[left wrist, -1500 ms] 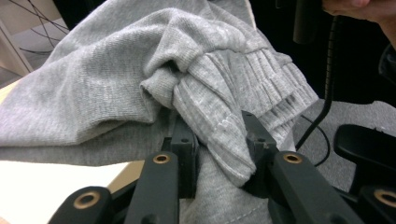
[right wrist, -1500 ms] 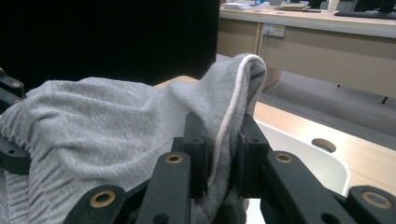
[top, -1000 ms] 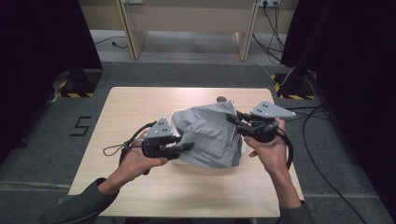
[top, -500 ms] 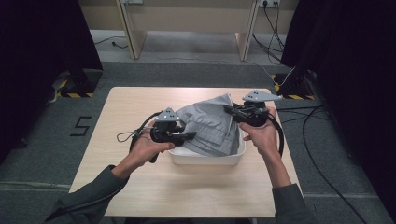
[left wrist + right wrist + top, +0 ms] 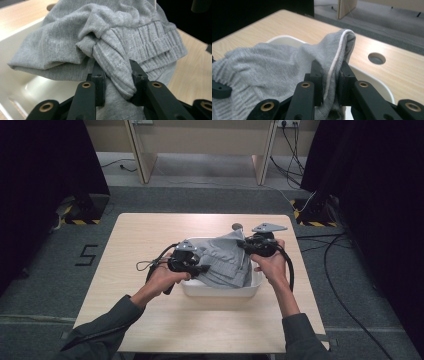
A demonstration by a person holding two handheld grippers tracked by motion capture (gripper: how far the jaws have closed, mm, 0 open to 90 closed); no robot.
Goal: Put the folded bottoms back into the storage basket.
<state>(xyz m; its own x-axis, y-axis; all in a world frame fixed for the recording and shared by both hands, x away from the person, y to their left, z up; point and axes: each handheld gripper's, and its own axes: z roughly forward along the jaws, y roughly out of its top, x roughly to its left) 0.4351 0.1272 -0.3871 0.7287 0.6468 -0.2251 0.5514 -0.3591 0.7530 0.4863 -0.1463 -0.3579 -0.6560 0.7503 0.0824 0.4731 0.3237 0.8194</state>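
From above, the grey garment is hanging bunched over a white tub sitting near the middle of the wooden surface, with the left gripper at its left edge and the right gripper at its upper right corner. That view is not showing how the jaws are standing. The left gripper view is settling it for that side: the left gripper is clenching a fold of the ribbed, elasticated band of the garment, cloth pinched between both jaws, and the pale inner wall of the tub is lying below the cloth. The right gripper view is showing the right gripper grasping a raised corner of the garment along a white seam, the cloth standing up between the jaws. It is also revealing a round hole in the surface just beyond the tub's rim.
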